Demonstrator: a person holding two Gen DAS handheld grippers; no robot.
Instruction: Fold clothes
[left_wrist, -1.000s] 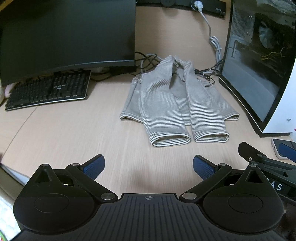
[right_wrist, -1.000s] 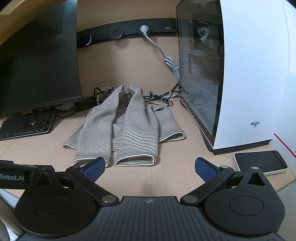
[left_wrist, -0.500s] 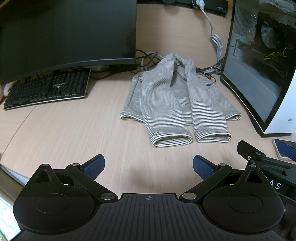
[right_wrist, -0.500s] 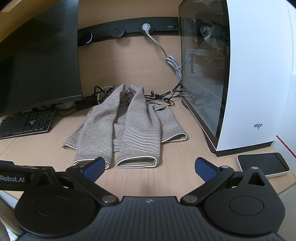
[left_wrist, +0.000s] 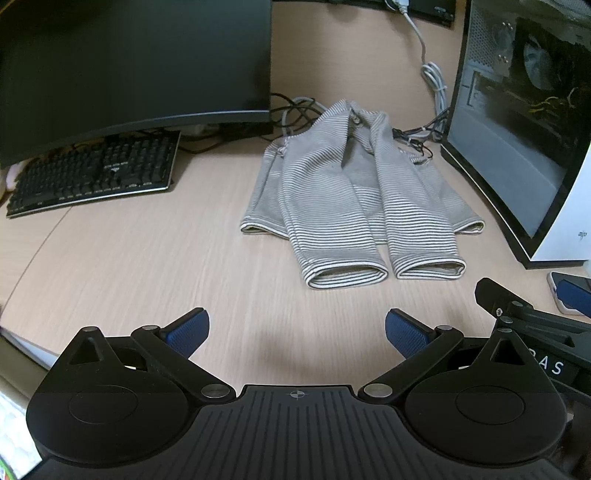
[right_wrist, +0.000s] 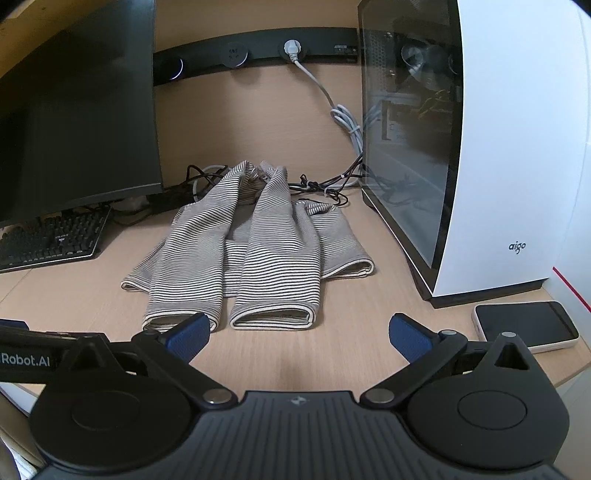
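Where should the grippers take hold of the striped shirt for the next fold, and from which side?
Probably at the two sleeve cuffs nearest the grippers, coming from the front desk edge. On the striped shirt both sleeves lie folded over the body, and their open cuffs form raised loops a finger could slip under. The left gripper and right gripper are open.

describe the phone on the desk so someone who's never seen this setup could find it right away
Start at the big white computer case with the glass side panel on the right of the wooden desk. Just past its front corner, near the desk edge, the phone lies flat with its dark screen up. It is the only small slab with a pale rim; the striped garment lies to its left.
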